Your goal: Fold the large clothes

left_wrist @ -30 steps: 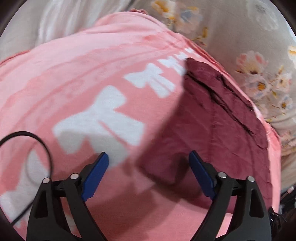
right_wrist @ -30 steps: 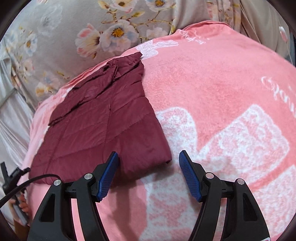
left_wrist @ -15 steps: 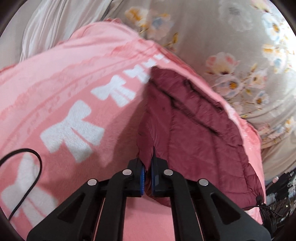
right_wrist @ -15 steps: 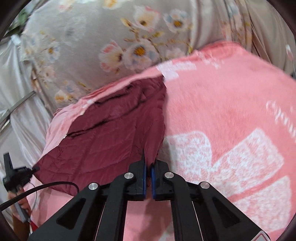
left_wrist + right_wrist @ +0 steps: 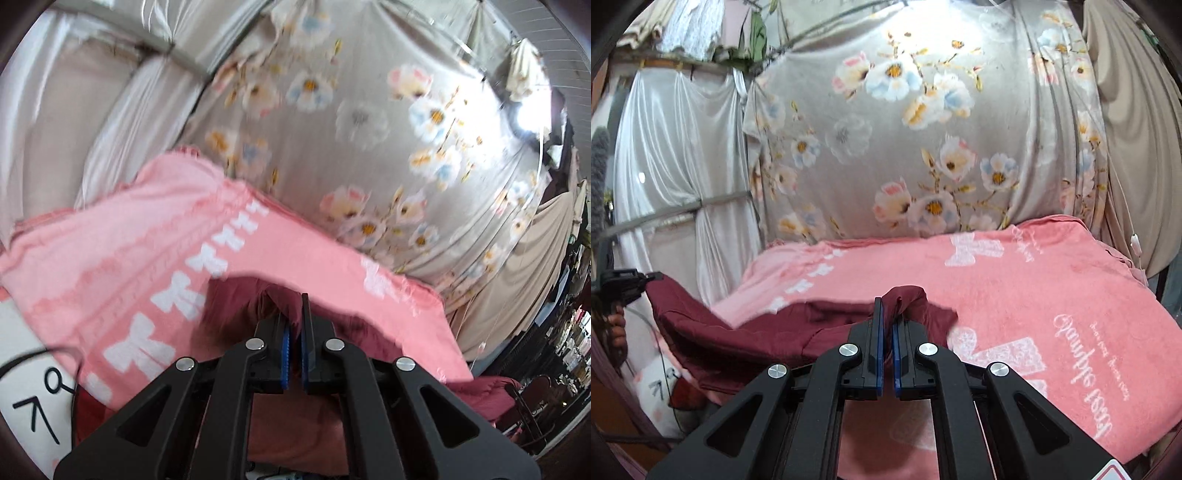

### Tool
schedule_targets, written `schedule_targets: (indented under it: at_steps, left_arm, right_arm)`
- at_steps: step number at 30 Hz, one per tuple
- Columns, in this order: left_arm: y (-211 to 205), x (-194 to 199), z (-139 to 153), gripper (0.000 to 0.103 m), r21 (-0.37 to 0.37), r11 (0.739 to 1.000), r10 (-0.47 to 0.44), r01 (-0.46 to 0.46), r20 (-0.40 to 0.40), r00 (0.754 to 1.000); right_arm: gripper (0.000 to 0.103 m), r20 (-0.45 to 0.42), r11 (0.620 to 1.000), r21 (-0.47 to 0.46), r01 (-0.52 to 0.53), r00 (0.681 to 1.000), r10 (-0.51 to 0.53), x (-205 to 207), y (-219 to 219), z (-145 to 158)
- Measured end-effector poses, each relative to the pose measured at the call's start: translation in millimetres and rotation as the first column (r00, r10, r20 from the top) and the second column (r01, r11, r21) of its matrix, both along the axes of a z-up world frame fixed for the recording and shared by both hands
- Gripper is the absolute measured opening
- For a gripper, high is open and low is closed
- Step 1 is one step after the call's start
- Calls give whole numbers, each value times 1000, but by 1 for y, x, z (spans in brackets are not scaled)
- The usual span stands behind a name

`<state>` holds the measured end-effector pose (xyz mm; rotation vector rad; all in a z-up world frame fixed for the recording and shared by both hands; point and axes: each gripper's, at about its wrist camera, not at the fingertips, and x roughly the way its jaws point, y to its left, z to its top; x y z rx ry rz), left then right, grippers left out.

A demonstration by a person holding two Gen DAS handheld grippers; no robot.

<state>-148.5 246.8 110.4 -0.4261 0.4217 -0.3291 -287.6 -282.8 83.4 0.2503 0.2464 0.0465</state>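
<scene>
A dark red quilted garment (image 5: 746, 332) hangs lifted above the pink blanket (image 5: 1034, 295), stretched between both grippers. My right gripper (image 5: 886, 314) is shut on one corner of it, cloth bunched over the fingertips. In the right wrist view the other gripper (image 5: 628, 284) shows at far left, holding the far corner, with a person's hand (image 5: 617, 325) under it. In the left wrist view my left gripper (image 5: 294, 314) is shut on the garment (image 5: 236, 306), which sags below the jaws toward the lower right.
The pink blanket (image 5: 147, 251) with white bows covers the bed. A grey floral curtain (image 5: 923, 129) hangs right behind it, white drapes (image 5: 676, 166) to the left and a beige drape (image 5: 1137, 110) to the right. A white cushion (image 5: 26, 387) with black marks lies at lower left.
Both grippers shut on the near corners of the garment lying flat on the blanket, then rose and tilted up, lifting it off the bed.
</scene>
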Motion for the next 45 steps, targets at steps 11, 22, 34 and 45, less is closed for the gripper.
schedule_targets:
  at_steps: [11, 22, 34, 45]
  left_arm:
    - [-56, 145, -26, 3, 191, 976, 121, -105, -76, 990]
    - [-98, 275, -114, 3, 400, 907, 237, -134, -220, 946]
    - [-114, 317, -181, 4, 470, 877, 270, -95, -321, 908]
    - [-119, 325, -205, 7, 475, 876, 271, -87, -336, 902]
  right_arm:
    - [3, -126, 979, 171, 115, 988, -94, 185, -34, -45]
    - [3, -344, 958, 116, 261, 916, -208, 310, -30, -109]
    - [3, -476, 948, 53, 314, 842, -252, 347, -30, -167]
    - [4, -525, 949, 58, 310, 818, -235, 354, -31, -188]
